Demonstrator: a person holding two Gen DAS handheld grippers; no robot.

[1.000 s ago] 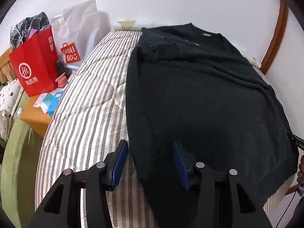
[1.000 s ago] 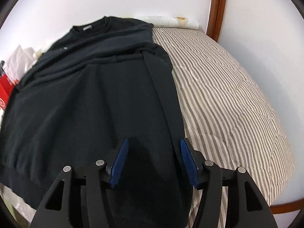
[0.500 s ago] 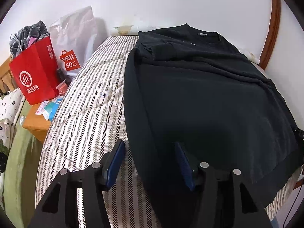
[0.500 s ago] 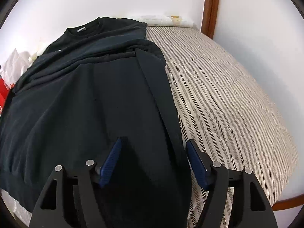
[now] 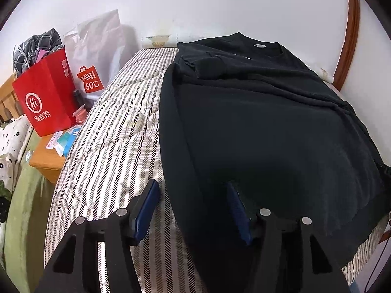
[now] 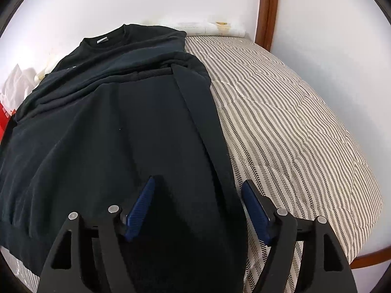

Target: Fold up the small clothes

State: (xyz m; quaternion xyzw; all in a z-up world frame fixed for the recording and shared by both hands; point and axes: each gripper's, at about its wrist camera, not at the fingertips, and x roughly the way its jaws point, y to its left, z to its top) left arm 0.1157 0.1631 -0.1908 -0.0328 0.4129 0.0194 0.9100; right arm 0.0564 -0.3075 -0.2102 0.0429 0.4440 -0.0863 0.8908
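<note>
A black long-sleeved sweatshirt [image 5: 268, 134] lies flat on the striped bed [image 5: 110, 146], collar at the far end, both sleeves folded in across the chest. My left gripper [image 5: 191, 185] hovers over the garment's near left edge; its jaws are open and the edge passes between the blue pads [image 5: 146, 207] without being pinched. In the right wrist view the sweatshirt [image 6: 110, 134] fills the left half of the bed [image 6: 293, 122]. My right gripper [image 6: 199, 182] straddles the near right edge, jaws opening, cloth between the pads but not pressed.
A red paper bag [image 5: 46, 102] and a white shop bag [image 5: 97, 56] stand on a wooden nightstand [image 5: 46, 161] left of the bed. A green cover [image 5: 24, 207] lies lower left. A wooden post [image 6: 268, 12] and white walls close in at the bed's far right.
Both grippers' jaws have spread wider, the right one more. The sweatshirt's near hem lies loose between them. Neither hand has shifted noticeably.
</note>
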